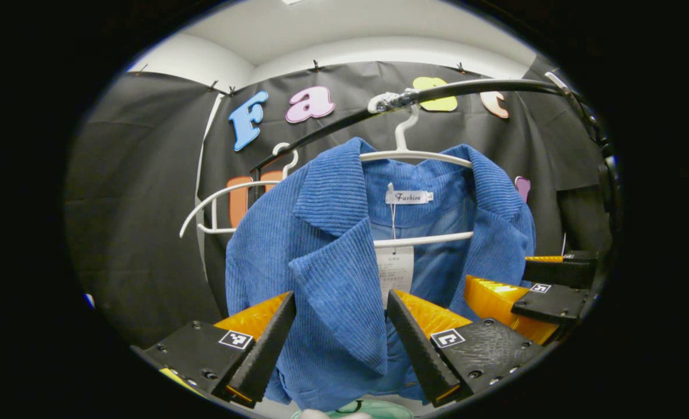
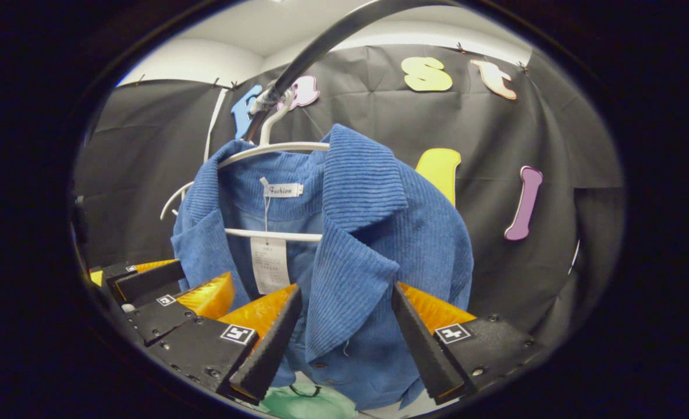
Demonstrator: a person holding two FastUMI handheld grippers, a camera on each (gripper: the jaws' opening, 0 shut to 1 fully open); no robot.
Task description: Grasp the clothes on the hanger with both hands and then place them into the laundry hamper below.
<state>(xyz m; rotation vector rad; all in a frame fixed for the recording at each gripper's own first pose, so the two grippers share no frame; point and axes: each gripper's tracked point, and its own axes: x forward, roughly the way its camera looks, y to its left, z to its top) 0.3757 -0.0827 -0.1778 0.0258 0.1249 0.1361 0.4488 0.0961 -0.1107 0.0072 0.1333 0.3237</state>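
Blue corduroy fills the middle of both views: a jacket (image 1: 333,256) hangs open-fronted on a white hanger (image 1: 420,156), whose hook loops over a dark curved rail (image 1: 466,88) running across the top of the booth. A second, bare white hanger (image 1: 216,201) hangs from the same rail off to one side. The left gripper (image 1: 340,331) is raised in front of one lapel, its jaws spread wide with the cloth lying between and beyond the fingers, neither pad clearly pressing on it. The right gripper (image 2: 344,331) sits likewise at the other lapel, jaws spread, the lapel's lower edge hanging between them; it also shows at the edge of the left gripper view, just beside the jacket's far front panel. This mirrored placement looks deliberate: one gripper per front panel lets the garment be lifted evenly off the hanger's shoulders rather than dragged from one side. Neither seems to have closed yet, so the grasp appears not yet made. A pale green rim (image 2: 306,402), probably the laundry hamper, peeks out directly beneath the jacket's hem.
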